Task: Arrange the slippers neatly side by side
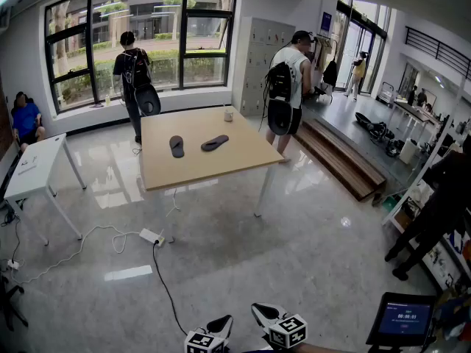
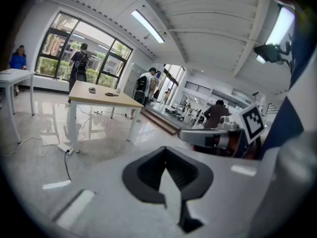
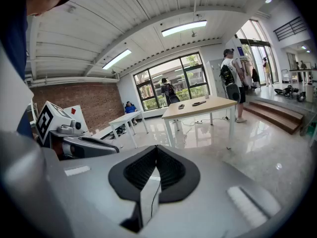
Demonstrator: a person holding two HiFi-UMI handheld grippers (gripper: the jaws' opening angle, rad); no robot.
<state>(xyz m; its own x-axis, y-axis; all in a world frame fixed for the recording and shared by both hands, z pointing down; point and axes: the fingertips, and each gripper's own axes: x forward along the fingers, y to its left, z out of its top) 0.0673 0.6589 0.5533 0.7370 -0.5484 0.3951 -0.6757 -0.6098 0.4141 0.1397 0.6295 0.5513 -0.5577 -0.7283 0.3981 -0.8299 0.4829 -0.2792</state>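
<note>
Dark grey, both slippers lie on the light wooden table (image 1: 206, 173), well ahead of the two grippers and far beyond their fingertips. The left slipper (image 1: 176, 146) has its long axis running almost straight away from the person, leaning only a little. The right slipper (image 1: 215, 143) lies slantwise, its far end swung off to the right, so the two long axes spread apart rather than run parallel. A gap of bare tabletop separates them. Which end is toe or heel cannot be made out at this range. The left gripper (image 1: 219, 323) and the right gripper (image 1: 263, 315) sit low at the near edge of the head view, close to each other, both aimed roughly toward the table. In the left gripper view the left gripper's (image 2: 165, 157) jaws are pressed together with nothing between them. The table (image 2: 99, 99) stands up and to the left of the jaw tips, with the two slippers (image 2: 92, 89) (image 2: 111, 94) as small dark shapes on top. In the right gripper view the right gripper's (image 3: 156, 157) jaws are likewise closed on nothing. There the table (image 3: 208, 105) sits above and slightly right of the tips, the slippers (image 3: 182, 106) (image 3: 199, 103) on it. A black cable (image 1: 168, 289) trails across the glossy floor between the jaws and the table.
</note>
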